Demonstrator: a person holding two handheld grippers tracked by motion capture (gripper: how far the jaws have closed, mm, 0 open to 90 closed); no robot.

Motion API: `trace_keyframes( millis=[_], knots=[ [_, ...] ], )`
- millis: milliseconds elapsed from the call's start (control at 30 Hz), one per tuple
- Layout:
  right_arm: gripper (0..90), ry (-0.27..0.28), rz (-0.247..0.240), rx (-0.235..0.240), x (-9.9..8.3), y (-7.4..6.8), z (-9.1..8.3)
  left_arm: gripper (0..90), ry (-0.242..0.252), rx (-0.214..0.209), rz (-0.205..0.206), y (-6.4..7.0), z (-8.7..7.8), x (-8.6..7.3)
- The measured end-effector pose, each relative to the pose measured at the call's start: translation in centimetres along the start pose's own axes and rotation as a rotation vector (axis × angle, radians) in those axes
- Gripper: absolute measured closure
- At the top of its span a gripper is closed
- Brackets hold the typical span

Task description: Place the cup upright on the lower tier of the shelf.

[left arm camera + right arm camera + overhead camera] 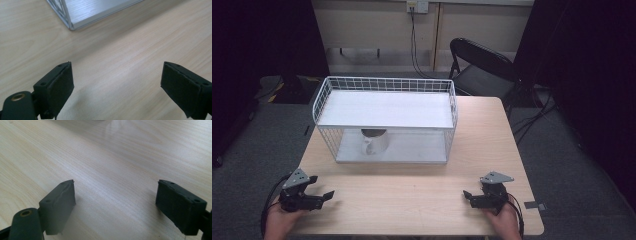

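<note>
From the high view, you are resting the left gripper [323, 196] and right gripper [468, 194] near the table's [412, 200] front edge, well apart from the white mug [374, 140], which is sitting on the lower shelf of the wire rack [384, 117], likely so the approach starts unobstructed. In the left gripper view, your jaws are standing wide apart over bare wood, the rack's corner [71, 25] ahead. In the right gripper view, your jaws are gaping too, holding nothing.

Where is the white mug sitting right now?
In the high view, the white mug stands on the lower shelf of the wire rack, left of centre, under the upper shelf and far from both grippers.
</note>
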State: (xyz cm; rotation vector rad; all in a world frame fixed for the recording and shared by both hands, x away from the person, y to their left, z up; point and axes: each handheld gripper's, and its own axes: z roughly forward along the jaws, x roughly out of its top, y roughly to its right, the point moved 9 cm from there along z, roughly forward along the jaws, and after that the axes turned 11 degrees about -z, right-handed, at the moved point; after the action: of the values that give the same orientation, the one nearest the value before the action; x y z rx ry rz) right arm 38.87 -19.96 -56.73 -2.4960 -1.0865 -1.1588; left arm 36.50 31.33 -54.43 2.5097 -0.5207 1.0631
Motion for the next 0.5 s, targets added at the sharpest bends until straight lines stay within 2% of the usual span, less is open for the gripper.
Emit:
trace_keyframes(
  millis=[233,500],
  knots=[
    [15.3,0.0,0.0,0.0,0.0,0.0,0.0,10.6,-0.005,0.0,-0.005,-0.46,-0.06,-0.44],
    [15.3,0.0,0.0,0.0,0.0,0.0,0.0,11.0,-0.002,0.013,0.009,-0.66,-0.19,-0.78]
  ],
)
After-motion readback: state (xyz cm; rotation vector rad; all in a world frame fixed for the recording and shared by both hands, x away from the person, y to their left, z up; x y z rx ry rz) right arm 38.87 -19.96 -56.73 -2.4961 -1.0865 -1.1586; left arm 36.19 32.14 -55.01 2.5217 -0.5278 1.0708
